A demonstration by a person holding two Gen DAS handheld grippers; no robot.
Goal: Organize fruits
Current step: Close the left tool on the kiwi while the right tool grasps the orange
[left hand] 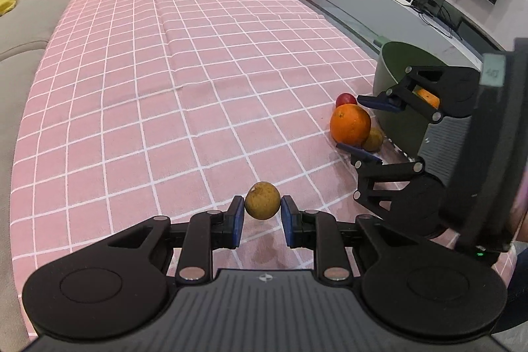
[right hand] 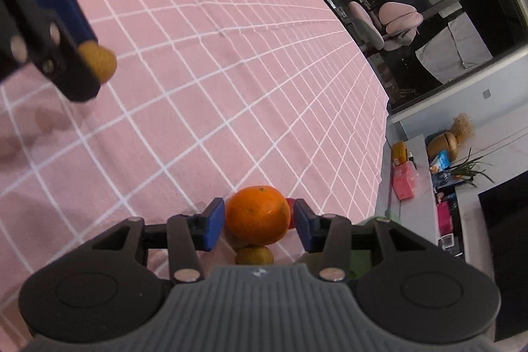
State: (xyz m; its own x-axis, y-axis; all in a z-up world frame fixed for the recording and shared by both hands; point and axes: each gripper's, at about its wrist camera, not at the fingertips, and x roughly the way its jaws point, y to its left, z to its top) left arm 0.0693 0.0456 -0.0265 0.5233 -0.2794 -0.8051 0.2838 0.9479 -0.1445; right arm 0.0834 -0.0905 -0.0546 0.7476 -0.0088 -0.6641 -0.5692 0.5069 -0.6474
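We have the left gripper [left hand: 262, 215] clamped on a small brown fruit [left hand: 262, 200], its blue pads pressed to both sides and the fruit lifted off the pink checked cloth [left hand: 165, 88]. The right gripper [right hand: 257, 220] stands with its jaws apart around the orange [right hand: 258, 215] — one pad looks just beside the skin and the other has a small gap, so we judge it is about to close, not yet holding.

As for progress, we judge the sorting is partway through. An orange-coloured fruit [left hand: 427, 97] shows through the right gripper's linkage where the green bowl [left hand: 396, 68] stands, though we cannot tell for sure that it lies inside. Outside, close to the bowl's wall, a cluster is left: the orange, a red fruit [left hand: 346, 99] behind it, and another brown fruit [left hand: 373, 139] touching it. So at least four pieces are still outside the bowl, counting the one we carry.

The left camera gives us the bowl and the whole cluster from the side. The right camera shows only a green sliver where the bowl would be, and just an edge of the red fruit past the orange, but it shows how the pads stand around the orange, and the left gripper with its fruit well apart to the upper left.
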